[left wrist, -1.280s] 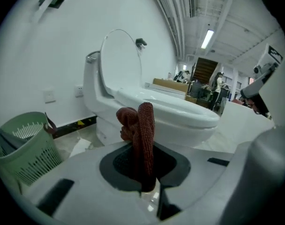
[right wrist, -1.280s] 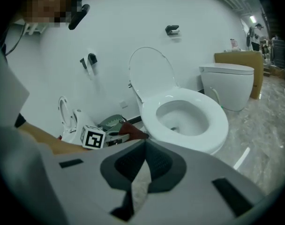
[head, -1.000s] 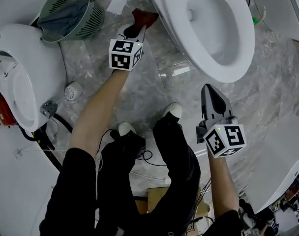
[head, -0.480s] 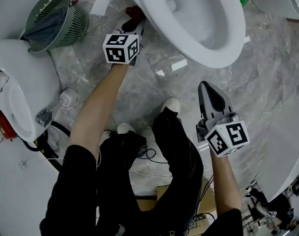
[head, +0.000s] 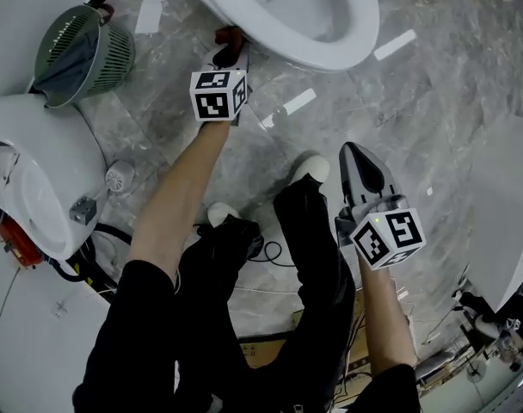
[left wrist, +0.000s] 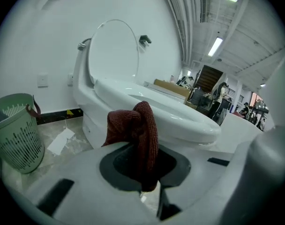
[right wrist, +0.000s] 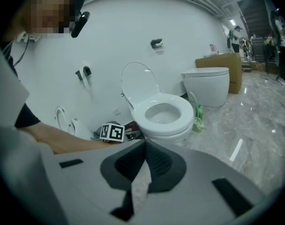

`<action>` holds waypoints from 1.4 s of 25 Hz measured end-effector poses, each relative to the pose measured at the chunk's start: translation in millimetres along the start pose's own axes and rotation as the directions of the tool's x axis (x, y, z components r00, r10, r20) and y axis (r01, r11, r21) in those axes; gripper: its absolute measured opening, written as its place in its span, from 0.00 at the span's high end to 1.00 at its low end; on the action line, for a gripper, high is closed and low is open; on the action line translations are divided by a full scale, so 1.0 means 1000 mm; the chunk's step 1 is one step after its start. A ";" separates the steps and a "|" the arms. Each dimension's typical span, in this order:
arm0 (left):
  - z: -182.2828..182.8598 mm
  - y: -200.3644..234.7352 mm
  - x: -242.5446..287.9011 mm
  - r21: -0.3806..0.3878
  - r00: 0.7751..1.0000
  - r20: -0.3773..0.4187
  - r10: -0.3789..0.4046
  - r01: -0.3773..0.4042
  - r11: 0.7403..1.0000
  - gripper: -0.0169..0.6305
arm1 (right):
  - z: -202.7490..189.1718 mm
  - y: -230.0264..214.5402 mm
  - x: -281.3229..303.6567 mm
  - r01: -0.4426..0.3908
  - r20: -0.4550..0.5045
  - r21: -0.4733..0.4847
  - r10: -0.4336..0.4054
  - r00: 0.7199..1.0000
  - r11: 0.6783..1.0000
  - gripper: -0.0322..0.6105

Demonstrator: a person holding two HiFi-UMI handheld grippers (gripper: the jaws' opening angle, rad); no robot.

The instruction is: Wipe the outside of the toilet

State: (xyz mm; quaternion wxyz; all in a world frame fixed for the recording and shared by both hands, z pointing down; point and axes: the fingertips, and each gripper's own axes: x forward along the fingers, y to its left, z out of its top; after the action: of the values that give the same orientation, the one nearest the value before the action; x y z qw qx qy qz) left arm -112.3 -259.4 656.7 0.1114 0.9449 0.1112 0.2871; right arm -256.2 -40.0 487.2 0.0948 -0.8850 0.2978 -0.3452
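Left gripper (head: 229, 52), clamped on the cloth (left wrist: 135, 130), has neared the toilet (head: 339, 24) bowl's outer wall (wiping can start); right gripper (head: 359, 157) pinched together, empty.

L hand-held gripper (head: 230, 50) pushed fwd, red cloth (head: 228, 34) now tucked under toilet (head: 343, 33) bowl edge, mostly hidden

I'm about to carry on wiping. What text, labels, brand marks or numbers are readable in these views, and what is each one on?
No readable text in any view.
Left marker cube, right marker cube: black-and-white coded squares only, no letters or digits.
Paper sheet on the floor: looks blank.
Yellow mark on the black skirting: too small to read.
Toilet: no brand mark visible.
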 end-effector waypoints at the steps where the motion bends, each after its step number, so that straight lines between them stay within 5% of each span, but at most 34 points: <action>1: -0.003 -0.005 -0.002 -0.012 1.000 -0.009 0.009 -0.009 1.000 0.91 | 0.002 -0.003 -0.008 0.008 0.004 0.009 -0.008 1.000 1.000 0.95; 10: -0.010 -0.034 0.000 -0.007 0.982 0.057 0.179 -0.179 0.984 0.91 | 0.022 -0.079 0.003 -0.072 0.052 0.069 0.068 0.996 0.995 0.95; 18: -0.038 -0.080 0.010 -0.132 0.940 0.046 0.338 -0.329 0.935 0.92 | 0.039 -0.157 0.005 -0.187 -0.049 -0.010 0.186 0.981 0.982 0.95; 35: -0.049 -0.179 0.025 -0.318 0.825 -0.034 0.565 -0.545 0.776 0.91 | 0.096 -0.269 -0.012 -0.348 -0.147 -0.048 0.338 0.930 0.936 0.95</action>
State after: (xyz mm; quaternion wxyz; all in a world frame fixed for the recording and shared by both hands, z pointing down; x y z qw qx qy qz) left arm -145.9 -75.3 660.8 0.1742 0.9140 -0.2226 0.2911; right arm -75.1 180.4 509.5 0.1005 -0.7966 0.4662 -0.3716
